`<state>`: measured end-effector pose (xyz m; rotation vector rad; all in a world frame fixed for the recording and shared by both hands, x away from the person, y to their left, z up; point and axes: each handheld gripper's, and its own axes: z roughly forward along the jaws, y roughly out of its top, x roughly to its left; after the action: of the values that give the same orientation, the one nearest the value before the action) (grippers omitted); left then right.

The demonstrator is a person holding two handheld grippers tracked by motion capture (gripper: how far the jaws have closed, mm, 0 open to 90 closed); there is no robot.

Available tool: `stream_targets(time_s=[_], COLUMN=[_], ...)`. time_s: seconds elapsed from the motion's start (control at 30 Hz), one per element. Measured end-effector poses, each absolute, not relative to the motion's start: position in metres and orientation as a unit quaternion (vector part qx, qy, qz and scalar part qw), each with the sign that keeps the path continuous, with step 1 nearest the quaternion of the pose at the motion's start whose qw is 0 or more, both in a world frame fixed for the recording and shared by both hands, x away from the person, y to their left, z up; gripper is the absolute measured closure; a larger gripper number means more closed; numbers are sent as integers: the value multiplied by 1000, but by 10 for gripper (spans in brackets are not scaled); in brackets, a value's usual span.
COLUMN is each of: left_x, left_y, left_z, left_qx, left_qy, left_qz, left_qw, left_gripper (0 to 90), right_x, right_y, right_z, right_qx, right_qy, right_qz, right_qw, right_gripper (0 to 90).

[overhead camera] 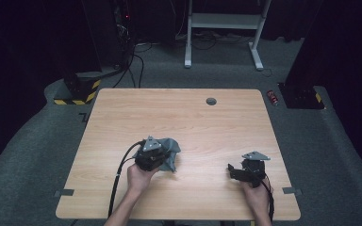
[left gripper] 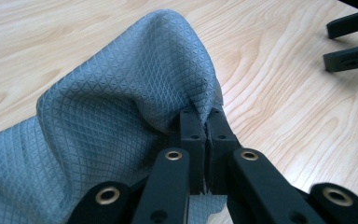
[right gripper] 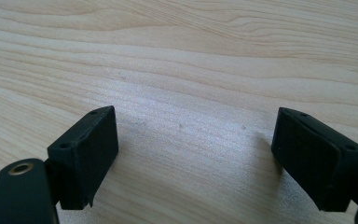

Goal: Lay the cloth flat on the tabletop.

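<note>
Two black jaws were seen pressed together on a fold of the grey cloth (left gripper: 121, 107) in the left gripper view, its diamond-textured fabric pinched tight between the pads and pulled up into a peaked ridge above the table (left gripper: 284, 93). Beyond the pinch, the rest of the cloth was draped down and away toward the lower left of that view, partly bunched, with its lower part lying on the wood.

From the high view, the left gripper (overhead camera: 156, 157) was held over the cloth (overhead camera: 171, 149), which was found in the near-left part of the table (overhead camera: 179, 113), closer to the near edge than to the far one. Only a rumpled patch of fabric was left showing past the gripper's body, on its right side.

Over on the right, the right gripper (right gripper: 193, 154) was held with its jaws set wide apart, nothing between them but bare wood grain. It was placed near the table's near-right corner (overhead camera: 238, 170), well apart from the cloth, and its open tips were also caught at the top right of the left gripper view (left gripper: 349, 42).

A small round grommet (overhead camera: 211, 101) was set into the table by the far edge.
</note>
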<state>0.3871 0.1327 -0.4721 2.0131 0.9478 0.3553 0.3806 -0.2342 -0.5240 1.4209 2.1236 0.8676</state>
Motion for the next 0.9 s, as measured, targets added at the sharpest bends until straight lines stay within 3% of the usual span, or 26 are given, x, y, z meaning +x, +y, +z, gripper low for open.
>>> stream_targets(time_s=[0.77,0.9], left_x=[421,422], left_y=[75,75], left_z=[-474,-480], left_qx=[816,817], left_qy=[361,367], left_qz=[98,93], left_qw=[441,434], left_gripper=[868,787], right_x=[379,379], right_y=[-233,-233], right_z=[-524,-524], right_qx=[508,508], right_qy=[770,770], right_qz=[318,318], right_qw=[218,218], right_gripper=[186,186])
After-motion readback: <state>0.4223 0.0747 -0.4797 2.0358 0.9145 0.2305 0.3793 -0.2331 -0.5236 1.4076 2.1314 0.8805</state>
